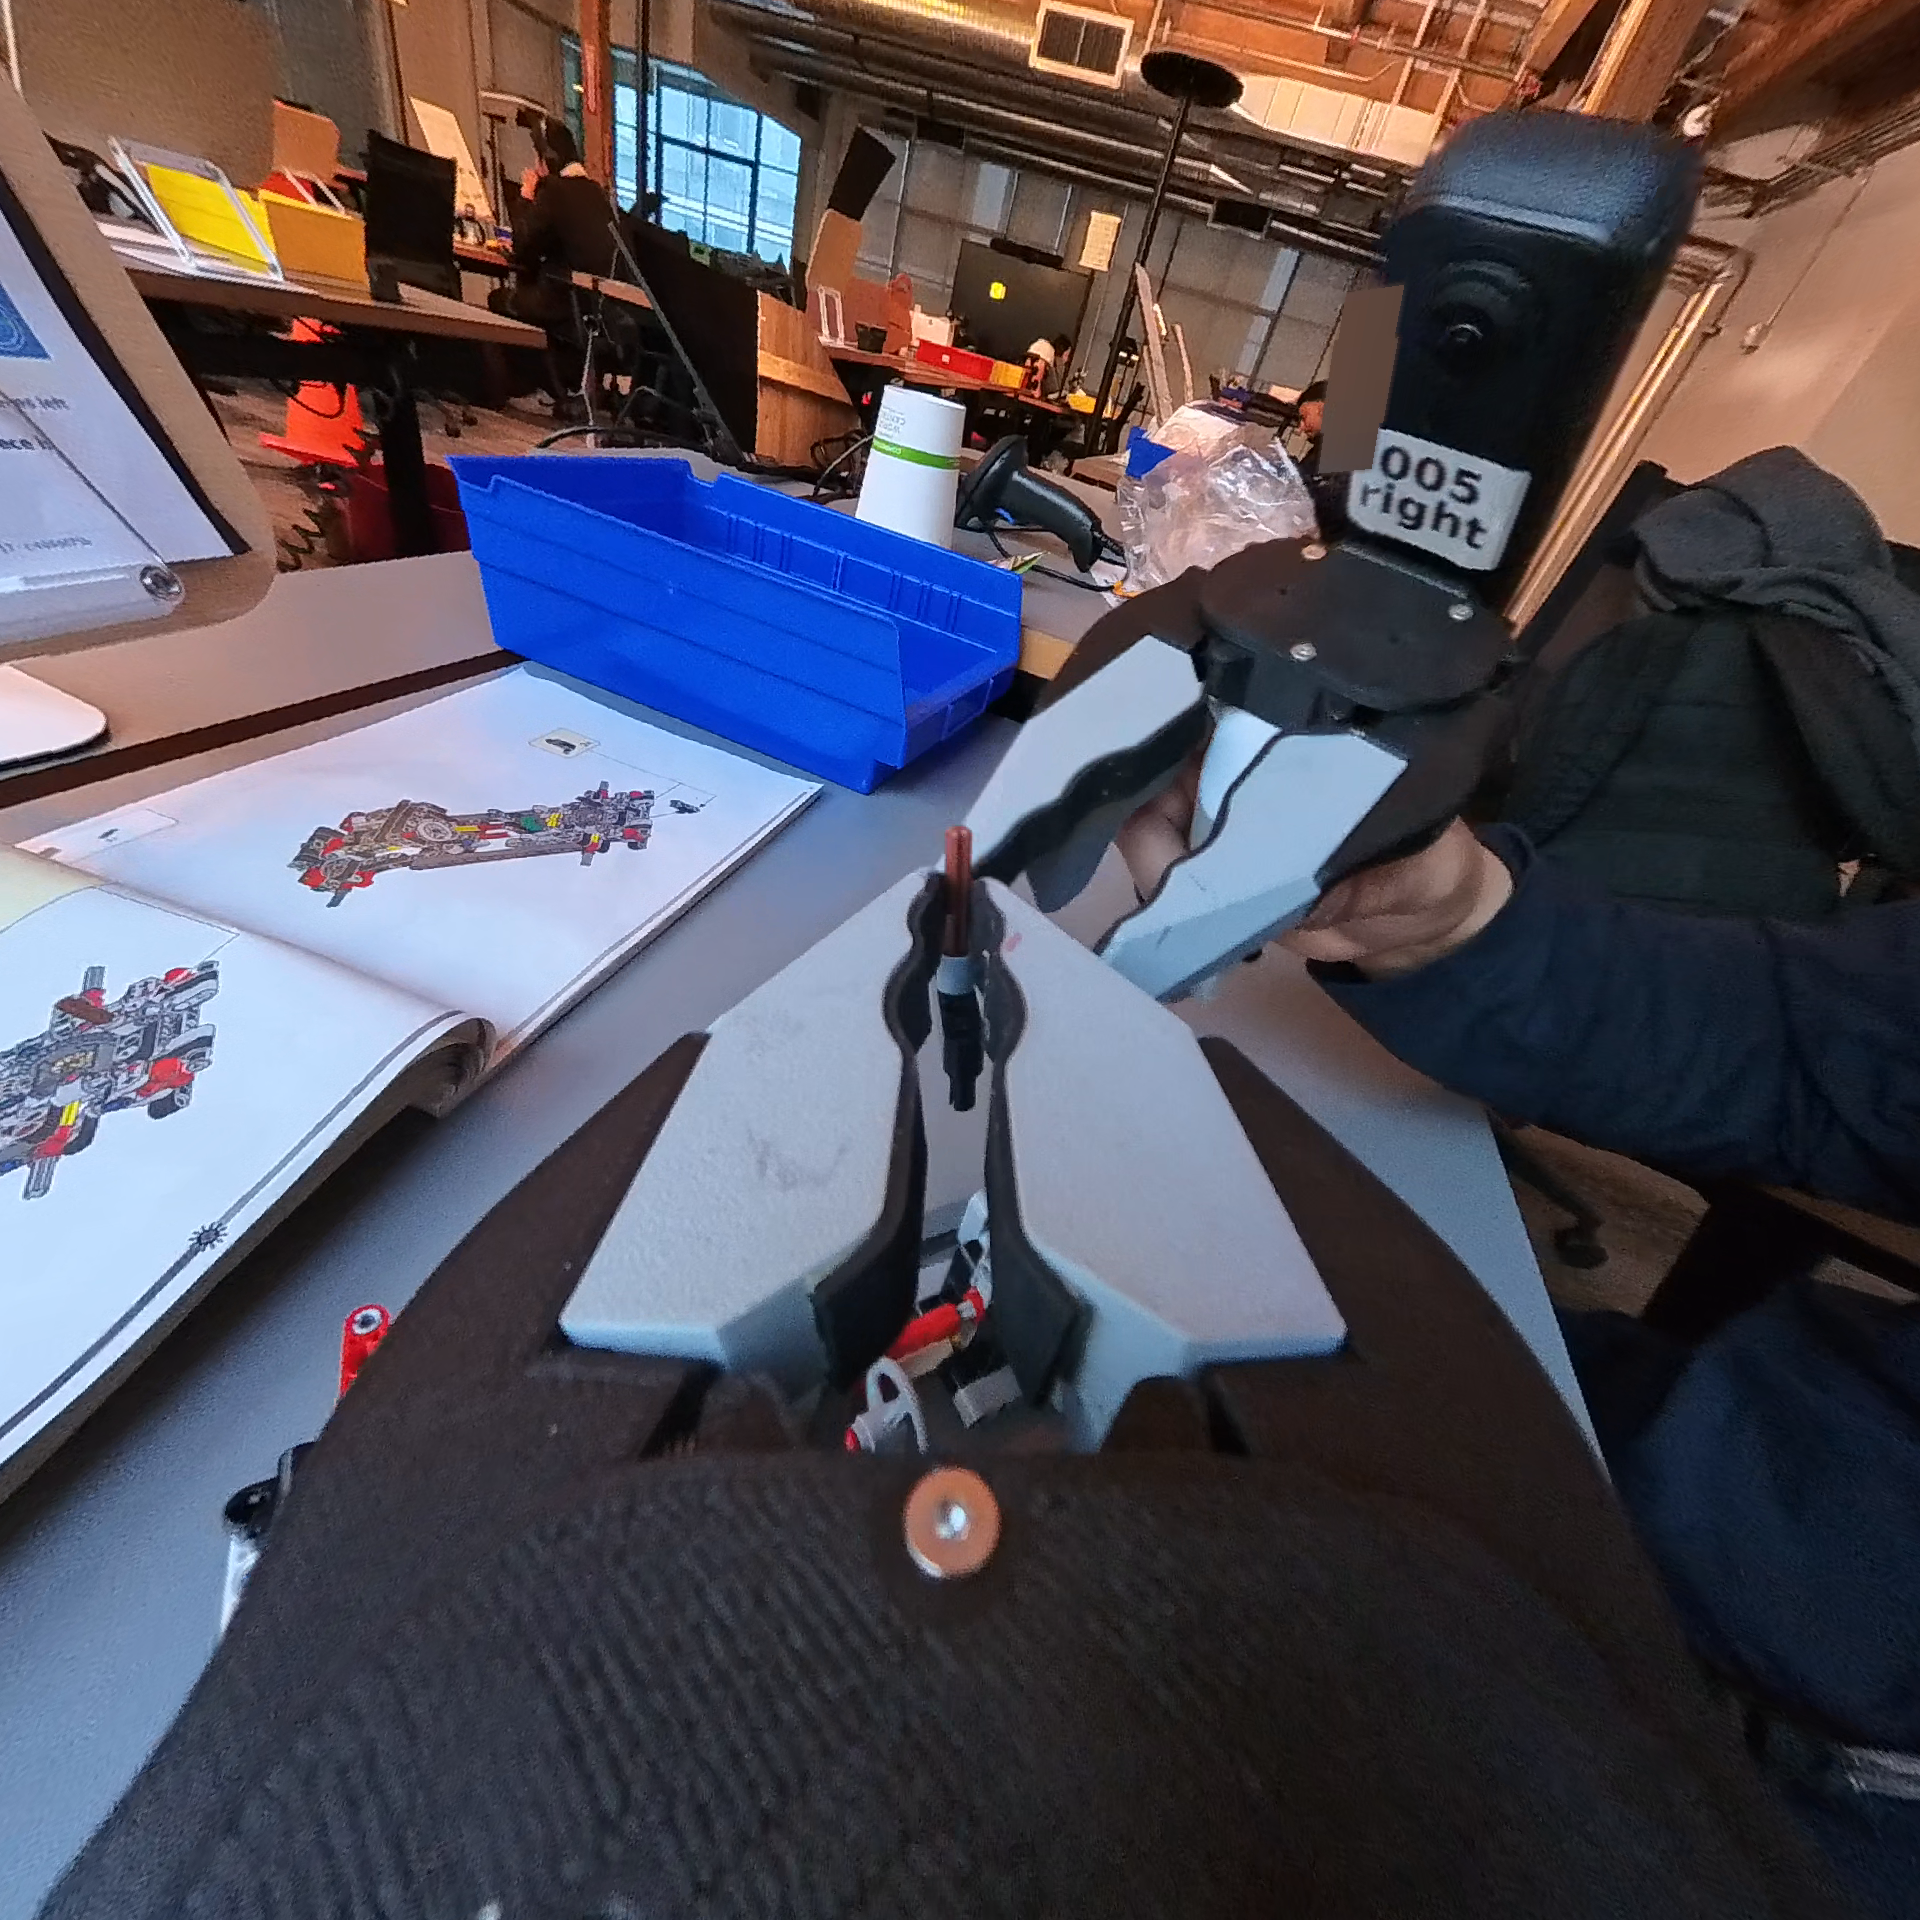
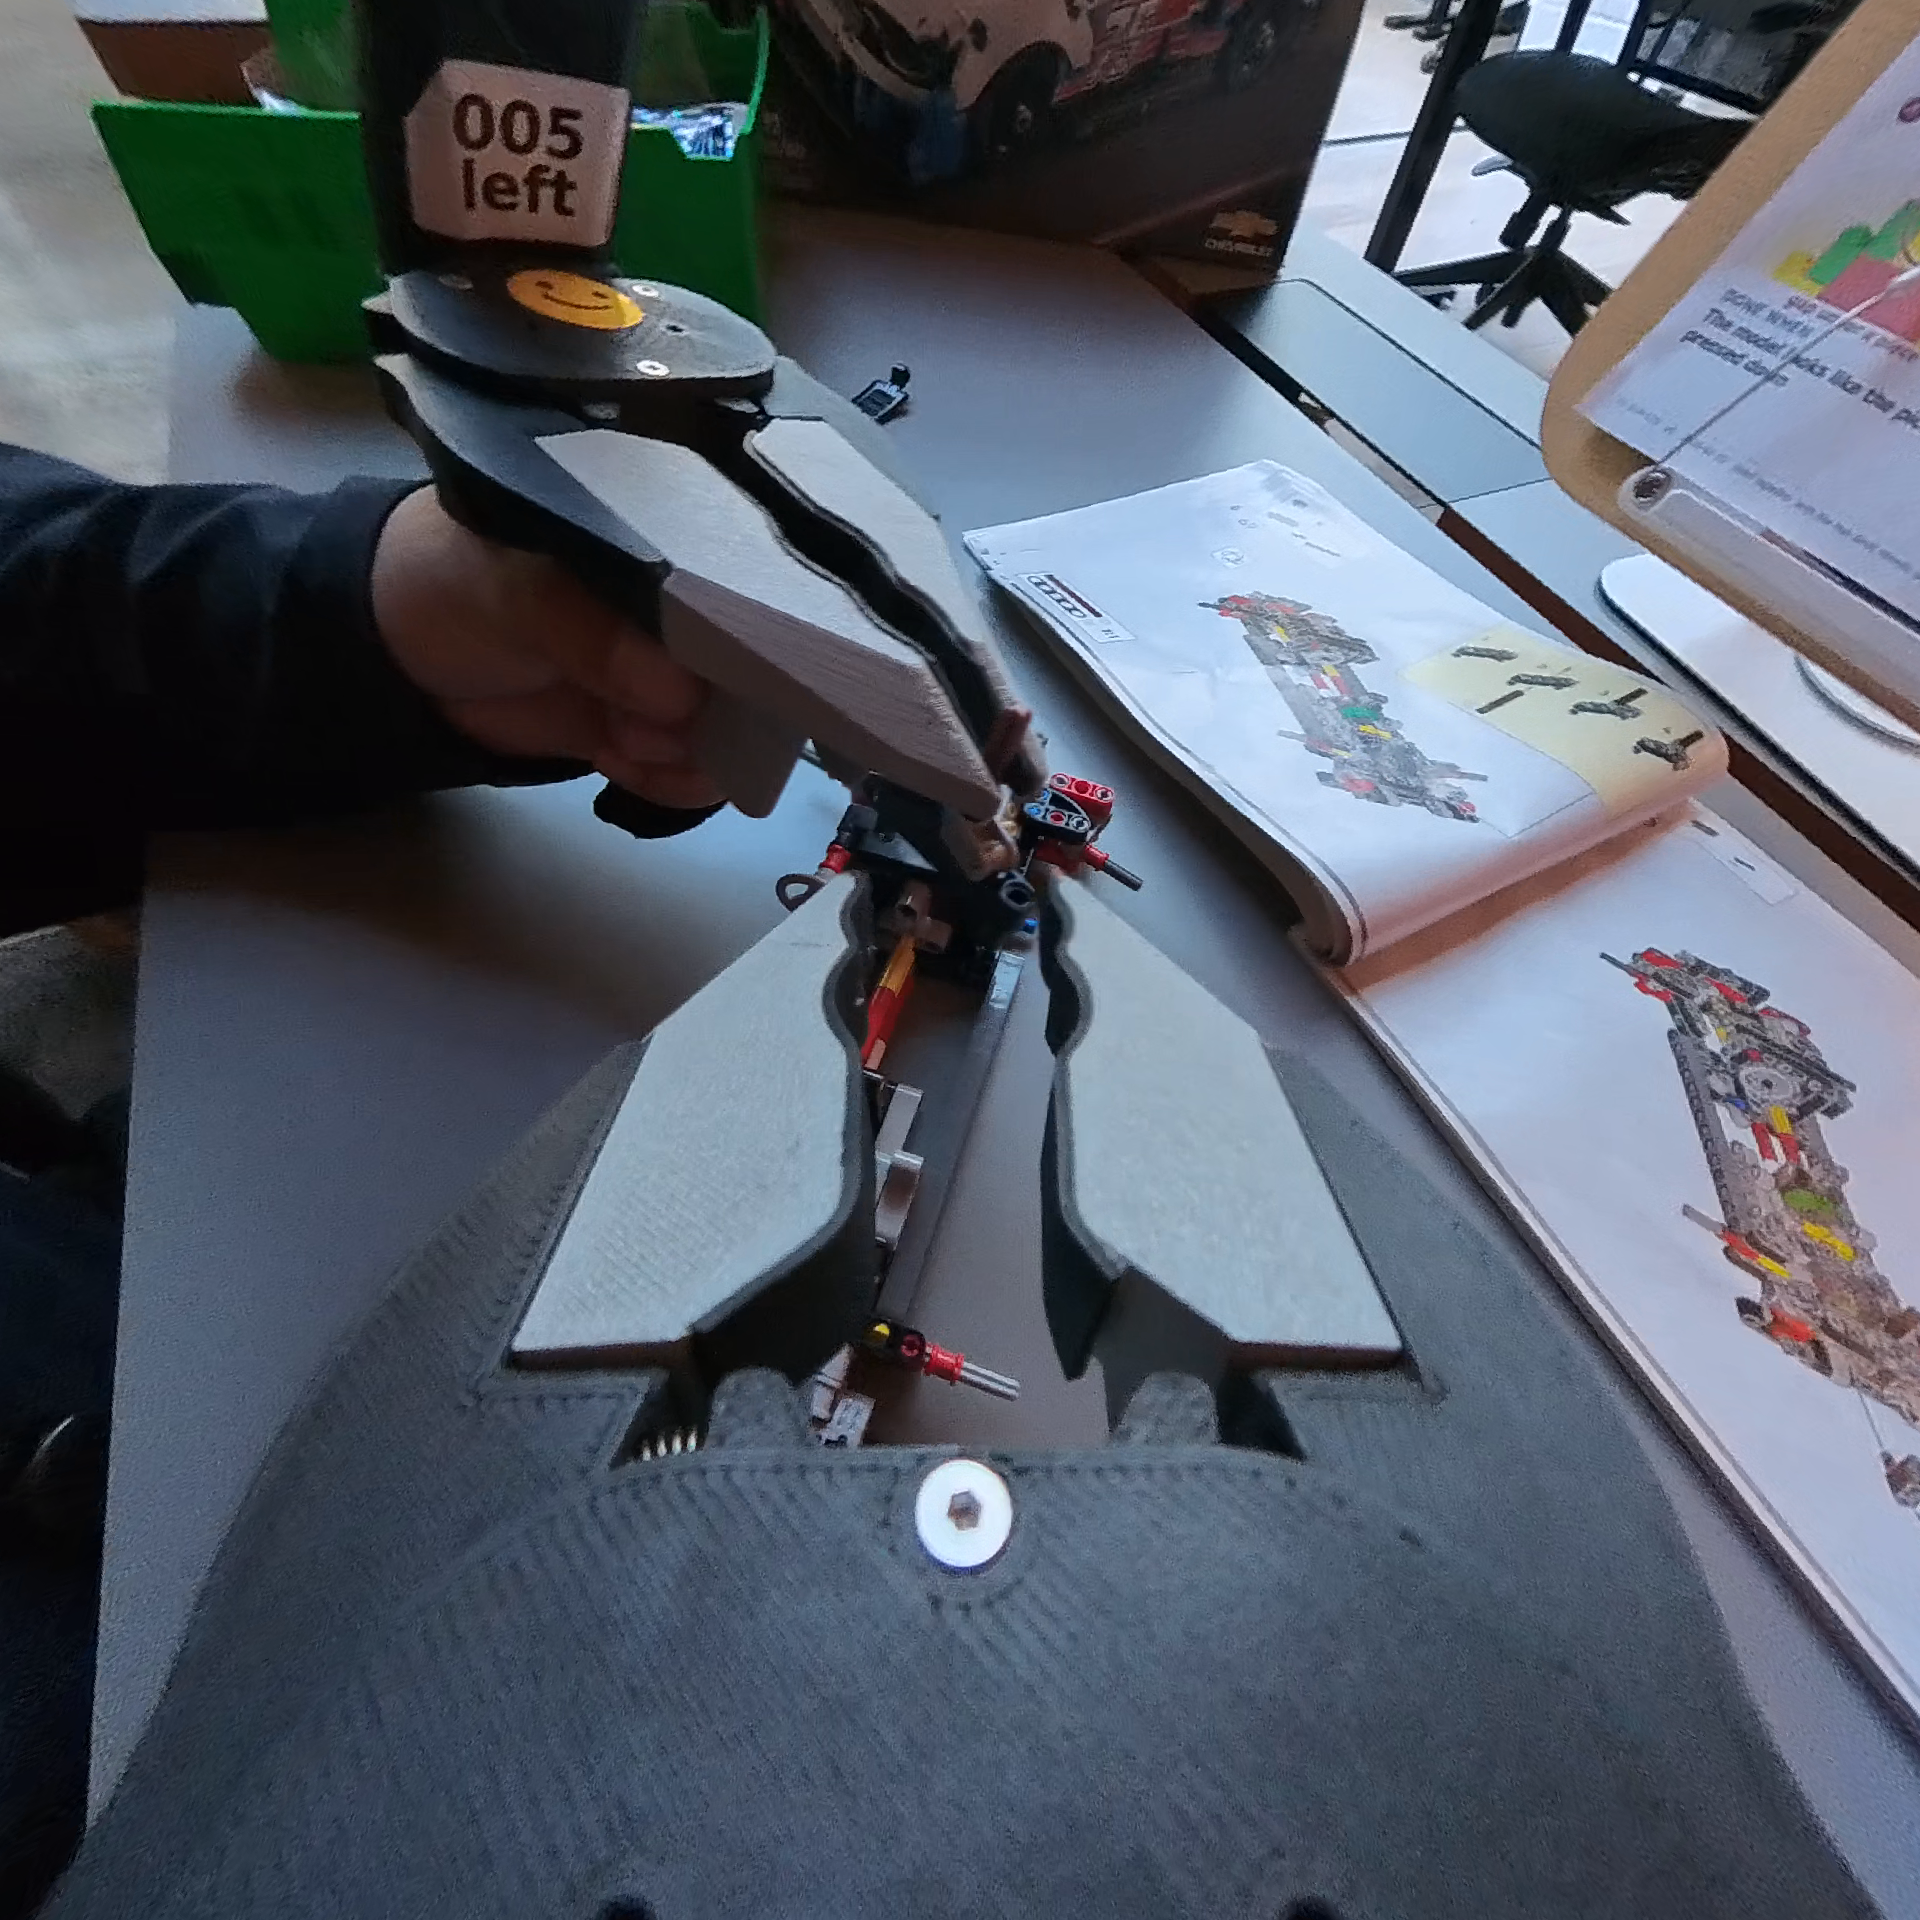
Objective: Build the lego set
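My left gripper [image 1: 956, 920] is shut on a thin brown axle [image 1: 957, 883] that carries a grey bush and a black pin. The axle sticks out past the fingertips. In the right wrist view the left gripper [image 2: 1003, 805] points down at a partly built brick model [image 2: 1075, 805] of black, red and grey parts lying on the grey table [image 2: 416, 1039]. My right gripper [image 2: 945, 888] is open. Its fingers stand apart above the model's end and do not press on it. In the left wrist view the right gripper [image 1: 1070, 914] hangs open, close to the right of the axle tip.
An open instruction booklet [image 1: 468, 831] lies left of the left gripper and also shows in the right wrist view [image 2: 1351, 686]. A blue bin [image 1: 727, 623], a white cup [image 1: 914, 468] and a barcode scanner [image 1: 1039, 499] stand behind. A green bin [image 2: 260, 229], a dark box [image 2: 1039, 125] and a small black piece [image 2: 883, 393] are farther off. The tips of both grippers are at nearly the same place.
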